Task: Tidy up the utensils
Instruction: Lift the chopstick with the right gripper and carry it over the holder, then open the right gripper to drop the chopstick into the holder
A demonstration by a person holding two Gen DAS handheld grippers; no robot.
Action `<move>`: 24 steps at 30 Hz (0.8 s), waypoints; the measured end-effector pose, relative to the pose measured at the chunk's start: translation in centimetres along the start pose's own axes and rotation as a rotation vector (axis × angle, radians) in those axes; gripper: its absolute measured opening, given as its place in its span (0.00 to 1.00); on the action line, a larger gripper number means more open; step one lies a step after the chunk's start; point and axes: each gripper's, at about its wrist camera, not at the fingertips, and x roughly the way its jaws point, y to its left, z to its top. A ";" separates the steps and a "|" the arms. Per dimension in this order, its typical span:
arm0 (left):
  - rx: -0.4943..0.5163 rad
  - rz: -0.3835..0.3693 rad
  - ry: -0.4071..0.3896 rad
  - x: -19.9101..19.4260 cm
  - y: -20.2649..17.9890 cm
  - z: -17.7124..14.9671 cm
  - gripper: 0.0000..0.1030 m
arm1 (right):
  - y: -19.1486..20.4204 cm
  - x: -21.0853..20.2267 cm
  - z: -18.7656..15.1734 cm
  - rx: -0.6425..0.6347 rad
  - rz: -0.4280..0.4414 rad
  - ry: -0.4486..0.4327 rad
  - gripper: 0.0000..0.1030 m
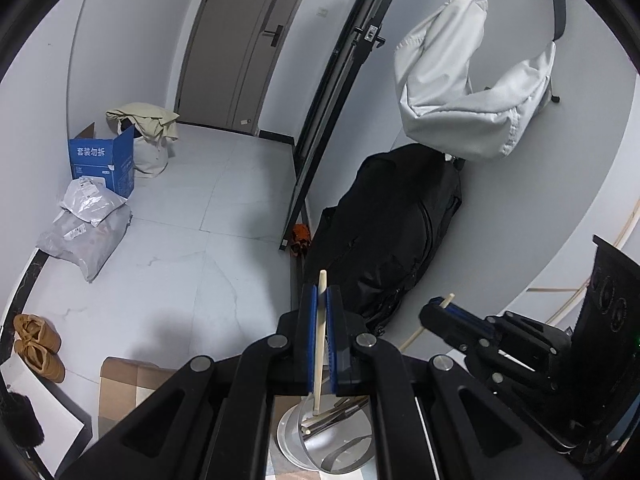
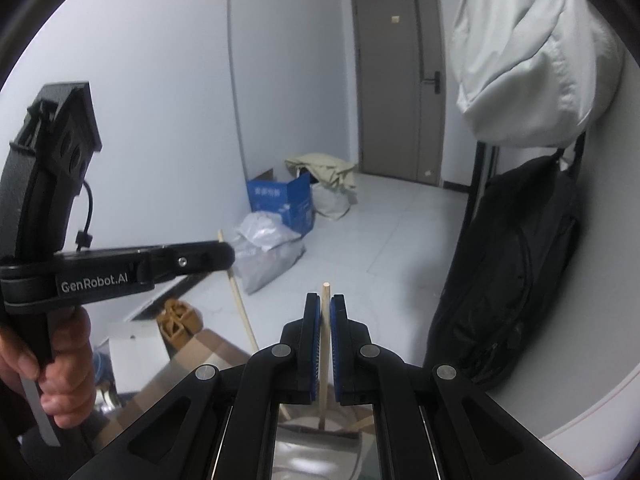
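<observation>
My left gripper (image 1: pixel 321 292) is shut on a pale wooden chopstick (image 1: pixel 319 344) that stands nearly upright. Its lower end hangs over a shiny metal container (image 1: pixel 290 440), in which several more chopsticks (image 1: pixel 328 416) lie. To the right, my right gripper (image 1: pixel 436 307) grips a second chopstick (image 1: pixel 447 299). In the right wrist view, the right gripper (image 2: pixel 326 300) is shut on its upright chopstick (image 2: pixel 325 344) above the same metal container (image 2: pixel 304 450). At the left, a hand (image 2: pixel 60 364) holds the left gripper (image 2: pixel 224 254), whose chopstick (image 2: pixel 240 308) slants downward.
A black bag (image 1: pixel 392 240) leans on the wall under a hanging white bag (image 1: pixel 472 80). On the tiled floor are a blue box (image 1: pixel 104 164), grey parcels (image 1: pixel 88 228), brown shoes (image 1: pixel 38 346) and a cardboard box (image 1: pixel 128 388). A grey door (image 2: pixel 400 80) stands at the far end.
</observation>
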 end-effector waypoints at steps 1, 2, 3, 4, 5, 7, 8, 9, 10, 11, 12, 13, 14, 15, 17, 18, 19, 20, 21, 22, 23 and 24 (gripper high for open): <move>0.005 0.003 0.003 0.0 0.0 -0.1 0.00 | 0.1 0.2 -0.1 -0.004 0.005 0.007 0.04; 0.010 0.000 0.010 -0.1 0.1 -0.2 0.00 | 0.3 0.4 -0.3 -0.008 0.011 0.014 0.04; 0.013 -0.005 0.017 -0.1 0.0 -0.4 0.00 | 0.6 0.6 -0.4 -0.015 0.015 0.023 0.04; 0.016 -0.005 0.023 -0.1 0.1 -0.5 0.00 | 0.8 0.8 -0.5 -0.019 0.017 0.031 0.04; 0.020 -0.007 0.031 0.0 0.1 -0.6 0.00 | 1.1 1.0 -0.5 -0.023 0.017 0.040 0.04; 0.018 -0.020 0.048 0.1 0.3 -0.7 0.00 | 1.6 1.4 -0.7 -0.024 0.031 0.060 0.04; 0.016 -0.030 0.062 0.2 0.4 -0.8 0.00 | 1.8 1.6 -0.8 -0.024 0.032 0.068 0.04; 0.015 -0.045 0.077 0.3 0.4 -1.0 0.00 | 1.9 1.9 -0.9 -0.019 0.031 0.077 0.04; 0.013 -0.062 0.096 0.3 0.5 -1.1 0.00 | 2.0 2.0 -1.0 -0.008 0.035 0.083 0.05; 0.010 -0.081 0.120 0.4 0.7 -1.2 0.01 | 2.1 2.1 -1.1 0.005 0.039 0.086 0.07; 0.006 -0.090 0.145 0.5 0.8 -1.3 0.03 | 2.1 2.2 -1.3 0.015 0.035 0.086 0.08; 0.000 -0.082 0.158 0.4 1.0 -1.3 0.06 | 2.0 2.3 -1.5 0.031 0.032 0.089 0.12; -0.009 -0.070 0.167 0.4 1.2 -1.3 0.14 | 1.9 2.3 -1.7 0.050 0.031 0.094 0.12; -0.022 -0.062 0.165 0.1 1.6 -1.2 0.23 | 1.7 2.3 -1.9 0.067 0.026 0.097 0.13; -0.044 -0.061 0.149 -0.5 2.0 -1.4 0.36 | 1.1 1.9 -2.3 0.113 0.019 0.094 0.28; -0.055 -0.049 0.133 -1.1 2.3 -1.3 0.41 | 0.9 1.4 -2.5 0.133 0.009 0.081 0.28; -0.060 -0.035 0.123 -1.4 2.4 -1.3 0.43 | 0.7 0.9 -2.6 0.149 0.005 0.071 0.28; -0.065 -0.022 0.113 -1.8 2.6 -1.4 0.47 | 0.5 0.4 -2.8 0.160 0.008 0.063 0.33; -0.069 -0.009 0.103 -2.2 2.9 -1.5 0.51 | 0.4 -0.3 -2.9 0.172 0.003 0.046 0.37; -0.084 0.006 0.095 -2.5 2.9 -1.6 0.54 | 0.3 -1.0 -3.1 0.178 -0.006 0.030 0.42; -0.082 0.027 0.087 -3.0 2.9 -1.7 0.57 | 0.3 -1.6 -3.1 0.183 -0.009 0.015 0.45; -0.078 0.048 0.077 -3.4 2.8 -1.8 0.60 | 0.4 -2.3 -3.2 0.190 -0.010 -0.002 0.47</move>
